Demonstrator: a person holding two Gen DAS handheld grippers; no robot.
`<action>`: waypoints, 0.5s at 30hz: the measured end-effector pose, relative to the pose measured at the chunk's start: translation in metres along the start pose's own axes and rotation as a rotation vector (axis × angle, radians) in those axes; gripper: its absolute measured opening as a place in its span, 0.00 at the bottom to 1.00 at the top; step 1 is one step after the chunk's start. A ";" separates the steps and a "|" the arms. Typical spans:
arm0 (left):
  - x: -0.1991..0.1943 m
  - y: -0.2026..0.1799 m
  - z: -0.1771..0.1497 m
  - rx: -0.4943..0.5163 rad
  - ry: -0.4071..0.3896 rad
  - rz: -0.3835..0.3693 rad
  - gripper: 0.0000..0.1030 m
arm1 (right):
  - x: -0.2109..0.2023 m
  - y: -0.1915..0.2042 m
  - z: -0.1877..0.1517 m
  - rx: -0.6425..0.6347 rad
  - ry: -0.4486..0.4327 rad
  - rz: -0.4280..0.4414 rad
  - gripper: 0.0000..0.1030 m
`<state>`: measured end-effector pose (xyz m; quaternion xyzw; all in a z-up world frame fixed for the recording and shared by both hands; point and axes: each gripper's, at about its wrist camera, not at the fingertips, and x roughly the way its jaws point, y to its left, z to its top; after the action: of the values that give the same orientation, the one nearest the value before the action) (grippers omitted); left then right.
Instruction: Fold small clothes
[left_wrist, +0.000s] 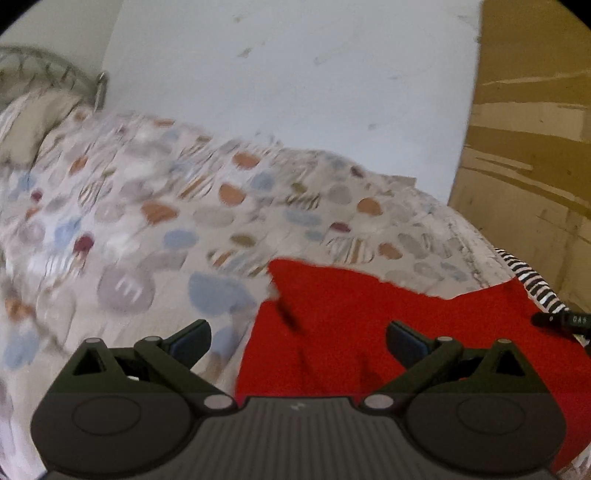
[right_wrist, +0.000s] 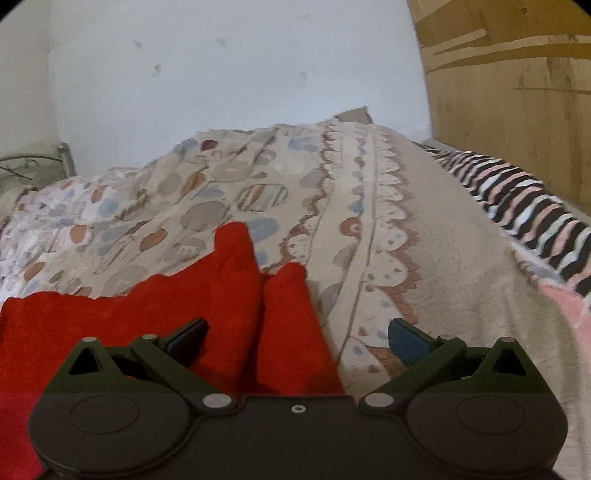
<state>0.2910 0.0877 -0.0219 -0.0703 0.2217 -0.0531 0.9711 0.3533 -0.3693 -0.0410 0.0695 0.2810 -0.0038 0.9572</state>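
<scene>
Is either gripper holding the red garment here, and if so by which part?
Nothing is held. The left gripper and right gripper are both open above the red garment on the bed.

The garment (left_wrist: 369, 332) is spread on the bedcover (left_wrist: 155, 206) at the near edge of the bed. In the right wrist view it is found near and left, two lobes reaching far. A second cloth (right_wrist: 524, 206) is laid along the bed's right side (against the board (right_wrist: 517, 92)). A wall (right_wrist: 221, 74) is seen behind the bed, a metal bedframe (left_wrist: 55, 70) far left.
</scene>
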 end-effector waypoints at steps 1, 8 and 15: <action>0.004 -0.007 0.004 0.019 -0.008 0.001 1.00 | -0.004 0.002 0.003 -0.010 -0.004 -0.020 1.00; 0.061 -0.043 0.022 -0.046 0.005 0.006 1.00 | 0.008 0.024 0.024 -0.138 -0.032 -0.091 1.00; 0.104 -0.022 -0.006 -0.145 0.141 0.131 1.00 | 0.060 0.025 0.015 -0.189 0.028 -0.078 0.99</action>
<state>0.3802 0.0515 -0.0676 -0.1219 0.2967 0.0219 0.9469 0.4127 -0.3446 -0.0576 -0.0320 0.2962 -0.0136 0.9545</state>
